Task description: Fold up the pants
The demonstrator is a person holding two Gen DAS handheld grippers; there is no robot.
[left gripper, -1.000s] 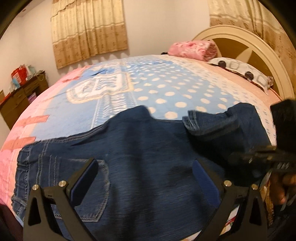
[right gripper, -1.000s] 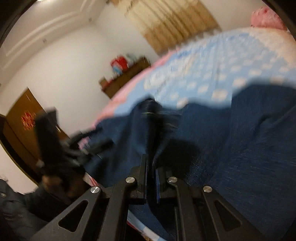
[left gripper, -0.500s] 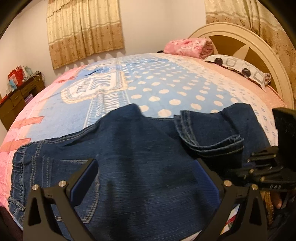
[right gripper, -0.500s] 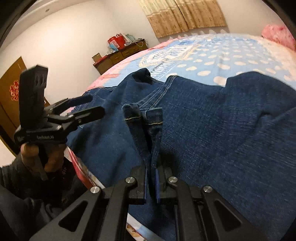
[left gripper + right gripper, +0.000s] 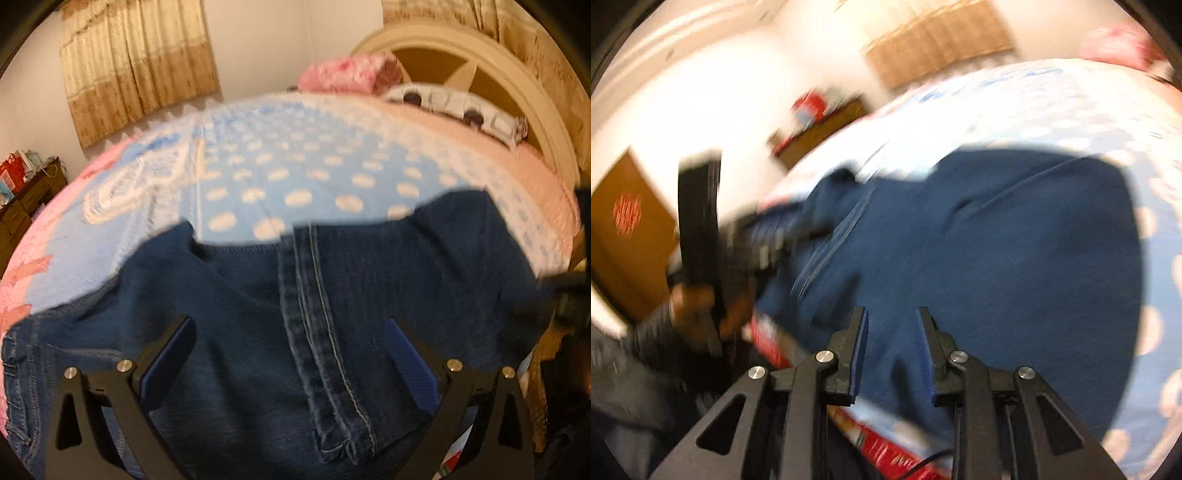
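Observation:
Dark blue jeans (image 5: 258,317) lie on the bed, one leg laid back over the other, a stitched seam (image 5: 325,350) running down the middle. My left gripper (image 5: 291,332) is open wide just above the denim, holding nothing. In the right wrist view the jeans (image 5: 997,240) lie folded on the spotted cover. My right gripper (image 5: 892,321) is open over the denim near the bed's front edge, empty. The left gripper (image 5: 701,229) shows there at the left, held in a hand. Both views are blurred by motion.
A blue and pink spotted bedcover (image 5: 295,173) covers the bed. A pink pillow (image 5: 351,74), a patterned pillow (image 5: 461,107) and a cream headboard (image 5: 517,96) are at the far right. A dark dresser (image 5: 22,206) stands at the left. Red packaging (image 5: 886,450) sits below the bed edge.
My right gripper opened and let go of the jeans leg hem it was pinching. The leg now lies flat across the other. Both cameras are moving.

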